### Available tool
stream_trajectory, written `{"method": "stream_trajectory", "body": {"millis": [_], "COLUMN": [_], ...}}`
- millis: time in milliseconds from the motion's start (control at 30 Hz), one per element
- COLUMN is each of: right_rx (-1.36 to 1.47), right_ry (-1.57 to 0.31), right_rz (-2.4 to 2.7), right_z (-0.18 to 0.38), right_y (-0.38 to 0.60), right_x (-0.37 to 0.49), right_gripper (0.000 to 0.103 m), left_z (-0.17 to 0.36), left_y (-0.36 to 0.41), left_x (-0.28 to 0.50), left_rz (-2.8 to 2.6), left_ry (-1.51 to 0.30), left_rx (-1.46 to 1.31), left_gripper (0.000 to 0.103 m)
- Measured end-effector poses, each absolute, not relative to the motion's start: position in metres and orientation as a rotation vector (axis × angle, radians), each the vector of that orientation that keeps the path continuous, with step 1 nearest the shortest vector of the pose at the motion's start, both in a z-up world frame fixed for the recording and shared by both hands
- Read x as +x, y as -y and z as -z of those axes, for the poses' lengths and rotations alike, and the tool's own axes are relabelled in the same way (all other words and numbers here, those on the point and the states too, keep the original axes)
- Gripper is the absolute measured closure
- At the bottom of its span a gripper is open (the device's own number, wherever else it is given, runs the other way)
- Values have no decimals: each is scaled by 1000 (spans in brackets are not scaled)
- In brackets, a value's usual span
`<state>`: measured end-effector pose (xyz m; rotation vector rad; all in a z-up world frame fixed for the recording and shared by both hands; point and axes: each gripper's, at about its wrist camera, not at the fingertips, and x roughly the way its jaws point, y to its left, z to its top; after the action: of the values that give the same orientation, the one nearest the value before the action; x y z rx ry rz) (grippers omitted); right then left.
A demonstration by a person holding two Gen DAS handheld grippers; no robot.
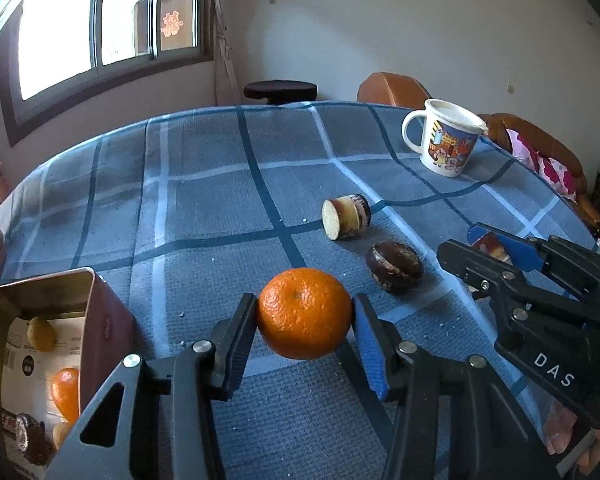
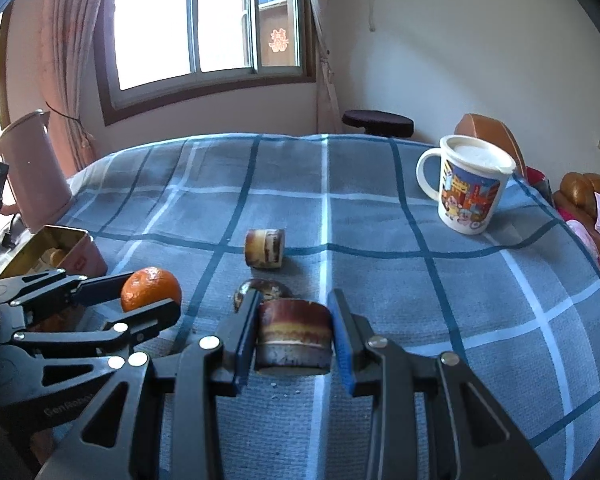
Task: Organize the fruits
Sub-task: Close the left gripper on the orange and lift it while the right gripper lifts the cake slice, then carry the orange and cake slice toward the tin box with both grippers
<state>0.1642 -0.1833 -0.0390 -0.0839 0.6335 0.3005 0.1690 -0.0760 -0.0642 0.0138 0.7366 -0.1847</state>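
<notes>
We have the orange clamped between the left gripper pads at the lower centre of the left wrist view, lifted just off the blue checked tablecloth. The right gripper is closed on a short sugarcane piece at the lower centre of its own view. The open tin at the lower left already holds another orange and a few smaller items — so sorting looks partly done. Still loose on the cloth are a cut cane segment and a dark round fruit, mid-frame. The mug stands upper right.
</notes>
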Motion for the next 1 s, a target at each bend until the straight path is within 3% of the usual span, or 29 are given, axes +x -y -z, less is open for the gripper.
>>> {"method": "stream_trajectory", "body": {"millis": [1000], "right_rx": [-104], "right_ry": [-488], "right_rz": [-343], "right_z": [25], "right_y": [181], "right_x": [140], "right_gripper": [66], "left_z": [45], "left_y": [73], "left_x": [143], "left_rz": [107], "left_ry": [-554], "left_rx": [35], "left_gripper": [53]}}
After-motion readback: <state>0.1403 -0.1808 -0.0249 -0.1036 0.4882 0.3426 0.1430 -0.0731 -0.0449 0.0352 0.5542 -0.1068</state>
